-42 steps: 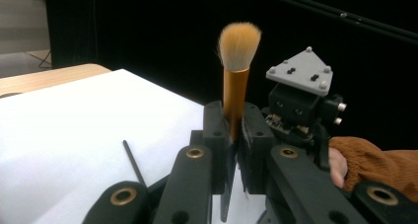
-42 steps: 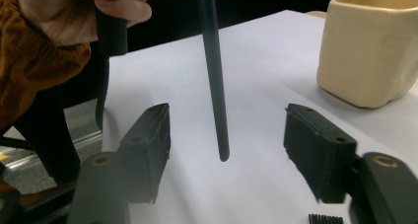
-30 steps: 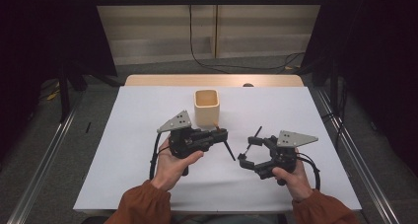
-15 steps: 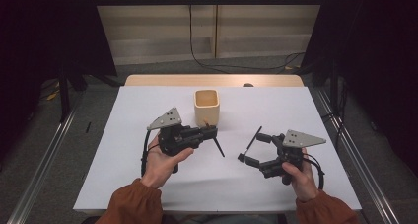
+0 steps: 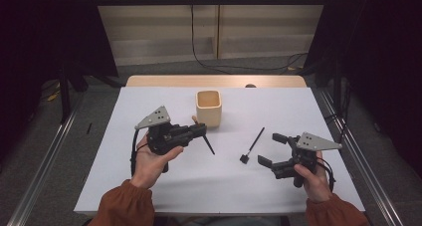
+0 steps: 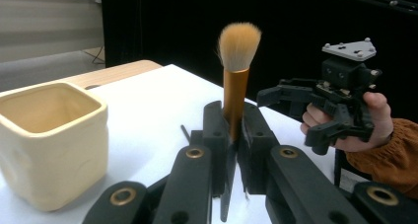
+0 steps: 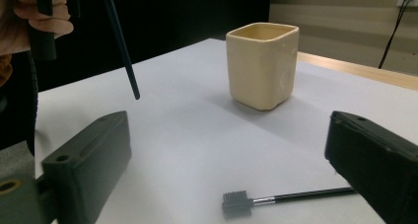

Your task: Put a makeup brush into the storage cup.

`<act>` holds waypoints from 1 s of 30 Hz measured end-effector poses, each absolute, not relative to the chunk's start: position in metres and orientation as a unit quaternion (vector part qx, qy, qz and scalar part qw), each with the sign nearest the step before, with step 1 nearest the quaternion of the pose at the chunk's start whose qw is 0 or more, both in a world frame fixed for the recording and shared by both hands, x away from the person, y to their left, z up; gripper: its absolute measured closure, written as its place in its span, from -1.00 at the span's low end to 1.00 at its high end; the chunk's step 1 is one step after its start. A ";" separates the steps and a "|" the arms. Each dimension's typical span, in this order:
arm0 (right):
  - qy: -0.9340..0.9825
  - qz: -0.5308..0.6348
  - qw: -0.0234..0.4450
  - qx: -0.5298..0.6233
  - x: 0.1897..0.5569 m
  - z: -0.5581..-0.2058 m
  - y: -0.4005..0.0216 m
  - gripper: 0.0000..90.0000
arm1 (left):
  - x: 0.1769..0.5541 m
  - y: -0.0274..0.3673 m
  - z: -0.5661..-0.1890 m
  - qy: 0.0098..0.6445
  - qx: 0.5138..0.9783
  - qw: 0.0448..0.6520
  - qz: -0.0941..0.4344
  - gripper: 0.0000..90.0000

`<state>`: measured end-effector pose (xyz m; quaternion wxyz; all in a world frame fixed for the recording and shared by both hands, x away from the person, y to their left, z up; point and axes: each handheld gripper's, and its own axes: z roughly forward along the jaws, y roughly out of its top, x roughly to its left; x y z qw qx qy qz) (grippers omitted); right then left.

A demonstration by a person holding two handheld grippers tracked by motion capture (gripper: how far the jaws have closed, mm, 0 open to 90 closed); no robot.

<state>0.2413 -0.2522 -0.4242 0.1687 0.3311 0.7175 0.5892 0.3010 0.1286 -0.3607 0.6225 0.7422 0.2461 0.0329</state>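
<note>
one cream cup, one makeup brush, one small comb-headed brush, two grippers.

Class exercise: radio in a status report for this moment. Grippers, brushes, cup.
Left gripper shut on makeup brush. Right gripper open, small brush flat on table. Cup upright, unobstructed.

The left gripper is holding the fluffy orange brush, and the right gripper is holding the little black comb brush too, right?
Not quite. The left gripper does hold the fluffy orange-bristled makeup brush with the copper ferrule, but the right gripper is open and holds nothing. The right gripper view shows the small black brush with the comb-like head lying on the white table between its open jaws.
</note>
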 end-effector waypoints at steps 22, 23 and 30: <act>0.725 0.545 0.196 0.372 0.218 -0.432 -0.278 -1.00 | 0.319 0.151 -0.342 0.261 0.739 0.619 0.059 0.86; 0.724 0.543 0.202 0.375 0.217 -0.433 -0.279 -1.00 | 0.320 0.151 -0.341 0.262 0.742 0.614 0.067 0.86; 0.722 0.543 0.198 0.380 0.212 -0.441 -0.283 -1.00 | 0.326 0.150 -0.335 0.260 0.741 0.614 0.080 0.86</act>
